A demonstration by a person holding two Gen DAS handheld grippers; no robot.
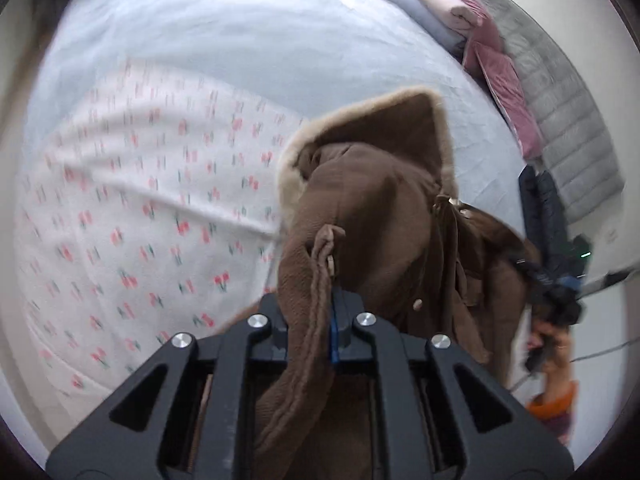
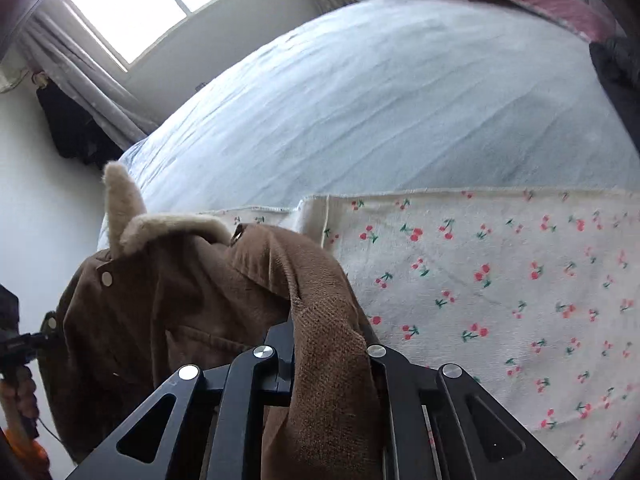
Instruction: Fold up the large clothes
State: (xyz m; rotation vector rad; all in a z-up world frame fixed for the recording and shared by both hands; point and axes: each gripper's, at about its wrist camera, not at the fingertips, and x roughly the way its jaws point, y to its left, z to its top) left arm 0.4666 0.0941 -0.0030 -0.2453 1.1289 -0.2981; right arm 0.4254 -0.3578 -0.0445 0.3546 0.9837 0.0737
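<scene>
So both grippers are clamped on the brown coat (image 1: 384, 216) right now: the left hand-held gripper (image 1: 316, 320) has its jaws pinched tight on a bunched fold, and the right hand-held gripper (image 2: 332, 344) is squeezed onto another fold. The coat hangs just above the cherry-print sheet (image 2: 500, 288), its fur-trimmed hood (image 1: 352, 120) on the far side. That sheet lies on the blue bed (image 2: 380, 100).
</scene>
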